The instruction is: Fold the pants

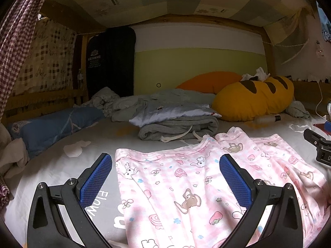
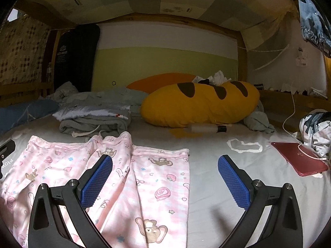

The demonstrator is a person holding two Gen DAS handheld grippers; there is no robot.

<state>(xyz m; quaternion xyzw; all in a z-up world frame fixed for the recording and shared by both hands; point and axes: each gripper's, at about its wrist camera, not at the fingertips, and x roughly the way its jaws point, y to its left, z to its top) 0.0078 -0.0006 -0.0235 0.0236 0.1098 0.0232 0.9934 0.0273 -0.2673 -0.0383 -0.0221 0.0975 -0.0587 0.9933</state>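
Observation:
Pink cartoon-print pants [image 1: 186,186] lie spread on the grey bedsheet [image 1: 51,165], waistband toward the far end. My left gripper [image 1: 165,173] hovers open above the pants' left part, its blue pads [image 1: 97,181] holding nothing. In the right wrist view the same pants [image 2: 149,177] fill the lower left. My right gripper [image 2: 165,173] is open over their right edge, left pad above the cloth, right pad [image 2: 233,181] above bare sheet [image 2: 217,144]. The right gripper's black body [image 1: 318,146] shows at the right edge of the left wrist view.
A folded grey and white clothes pile [image 1: 175,124] lies just beyond the pants. Behind it are a yellow striped pillow [image 2: 198,103], an orange cushion [image 1: 209,80] and a bottle [image 2: 206,128]. A red tablet [image 2: 300,161] with a white cable lies right; a blue pillow [image 1: 51,126] lies left.

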